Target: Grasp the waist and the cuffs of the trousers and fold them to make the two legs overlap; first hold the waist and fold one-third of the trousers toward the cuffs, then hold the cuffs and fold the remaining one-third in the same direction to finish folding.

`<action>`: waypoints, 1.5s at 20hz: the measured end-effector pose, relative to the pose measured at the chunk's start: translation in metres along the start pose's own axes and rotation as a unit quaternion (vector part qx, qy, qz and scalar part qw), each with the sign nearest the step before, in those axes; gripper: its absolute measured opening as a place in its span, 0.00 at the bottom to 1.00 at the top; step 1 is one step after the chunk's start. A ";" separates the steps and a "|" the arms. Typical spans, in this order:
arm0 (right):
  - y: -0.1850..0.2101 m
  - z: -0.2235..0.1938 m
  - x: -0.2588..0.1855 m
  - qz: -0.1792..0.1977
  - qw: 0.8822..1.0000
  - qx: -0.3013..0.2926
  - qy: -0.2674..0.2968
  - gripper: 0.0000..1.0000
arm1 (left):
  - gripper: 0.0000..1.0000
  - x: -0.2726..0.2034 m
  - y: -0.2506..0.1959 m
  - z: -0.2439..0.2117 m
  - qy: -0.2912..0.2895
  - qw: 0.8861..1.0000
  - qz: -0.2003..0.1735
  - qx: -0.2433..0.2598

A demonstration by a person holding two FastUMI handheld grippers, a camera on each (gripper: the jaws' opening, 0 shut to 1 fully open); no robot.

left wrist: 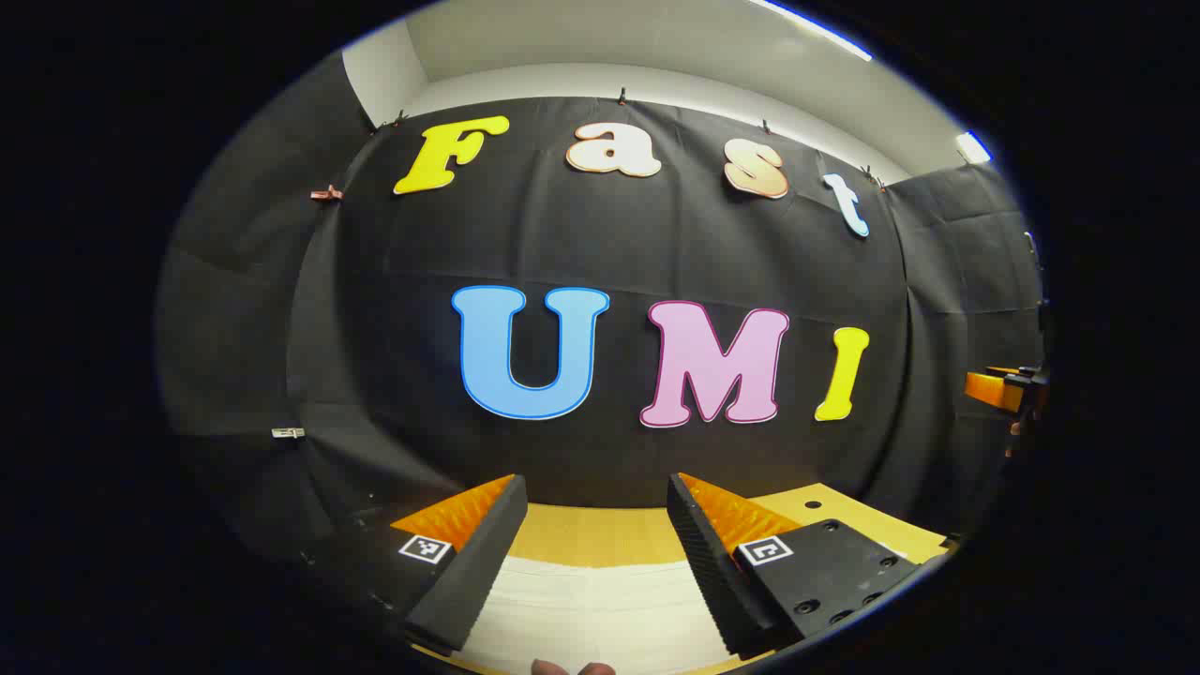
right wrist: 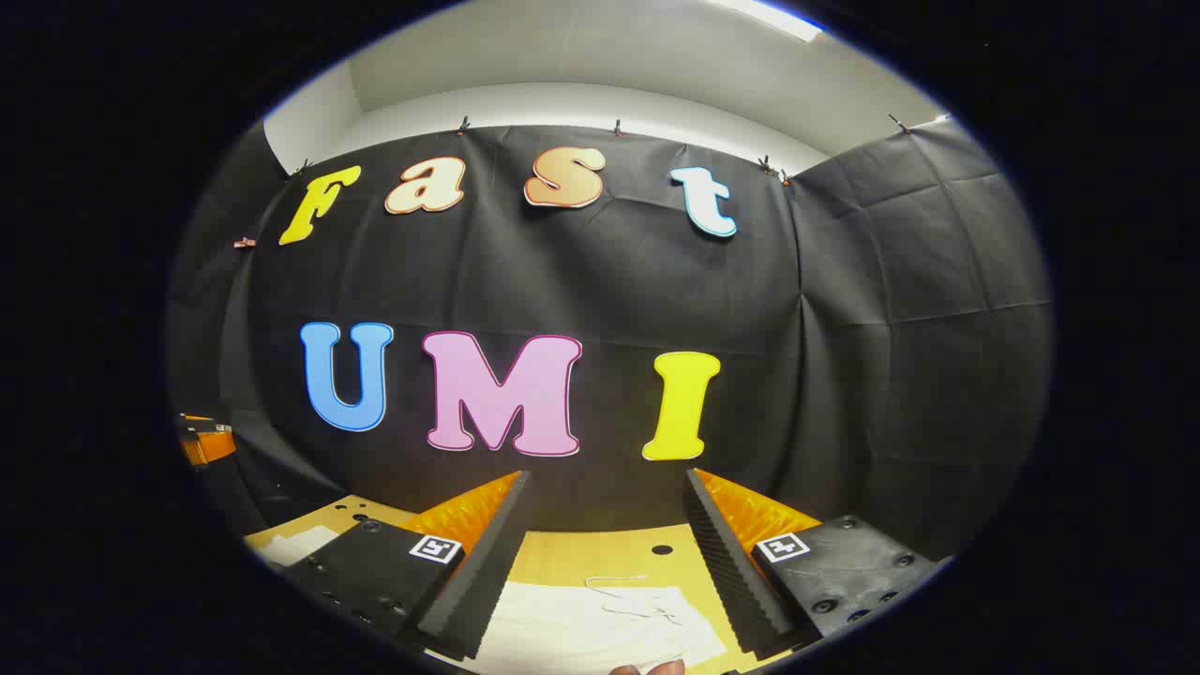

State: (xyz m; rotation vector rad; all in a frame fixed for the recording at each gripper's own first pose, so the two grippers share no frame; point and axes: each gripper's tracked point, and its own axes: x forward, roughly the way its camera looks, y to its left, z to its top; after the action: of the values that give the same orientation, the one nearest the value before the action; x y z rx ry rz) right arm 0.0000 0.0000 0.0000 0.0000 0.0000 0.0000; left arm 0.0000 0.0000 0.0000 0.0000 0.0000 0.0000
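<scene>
In the left gripper view the left tongs (left wrist: 595, 511) stand at the bottom centre of the frame, their two fingers spread wide with nothing between them; through the gap shows the wooden desk (left wrist: 591, 534), and on it, at the lower centre, the white trousers (left wrist: 591, 609) lying flat, their far edge running straight across just below the fingertips; the cloth lies under the tongs and does not touch the fingers as far as can be seen; at the very bottom edge a bit of a hand (left wrist: 572, 668) peeps in. At the right edge of the frame, about mid-height, part of the other gripper shows, too small and dark to tell how its fingers stand.

In the right gripper view the right tongs (right wrist: 607, 511) sit at the bottom centre, likewise spread apart and holding nothing; between the fingers the desk (right wrist: 600, 553) shows with a small dark hole (right wrist: 662, 549) in it near the top of the gap; below that hole lie the trousers (right wrist: 581, 623), white and a little rumpled, with a thin drawstring (right wrist: 623, 586) looping across the upper edge of the cloth; a fingertip of the holding hand (right wrist: 647, 667) shows at the bottom edge. At the lower left of the frame more white cloth rests on the desk beside the left-hand finger; at the far left edge, mid-height, a part of the other gripper is seen, well apart from the right tongs.
</scene>
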 end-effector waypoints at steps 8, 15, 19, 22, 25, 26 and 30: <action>0.009 -0.001 -0.010 -0.001 1.000 -0.012 0.002 0.98 | 0.95 -0.008 0.000 -0.001 0.007 1.000 -0.001 -0.005; 0.019 0.000 -0.011 0.005 1.000 -0.028 -0.001 0.91 | 0.95 -0.010 0.001 -0.004 0.012 1.000 0.004 -0.008; 0.020 -0.004 -0.011 0.009 0.998 -0.069 -0.002 0.97 | 0.95 -0.011 0.012 -0.002 0.004 1.000 0.011 0.021; 0.019 -0.017 -0.014 0.021 0.989 -0.148 0.004 0.97 | 0.96 -0.019 0.049 -0.003 -0.003 0.994 0.039 0.103; 0.012 -0.045 -0.019 0.041 0.971 -0.234 0.025 0.97 | 0.98 -0.031 0.073 -0.032 0.020 0.982 0.044 0.184; 0.008 -0.058 -0.022 0.047 0.965 -0.256 0.036 0.97 | 0.98 -0.034 0.078 -0.043 0.030 0.976 0.040 0.214; -0.007 -0.110 -0.034 0.078 0.937 -0.331 0.083 0.98 | 0.97 -0.044 0.093 -0.102 0.069 0.934 0.004 0.352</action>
State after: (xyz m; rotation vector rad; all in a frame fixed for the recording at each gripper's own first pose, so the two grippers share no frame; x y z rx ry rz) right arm -0.0345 -0.0067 -0.1098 -0.6756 0.1699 0.1600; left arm -0.0436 0.0931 -0.1016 0.7195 0.1409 0.0073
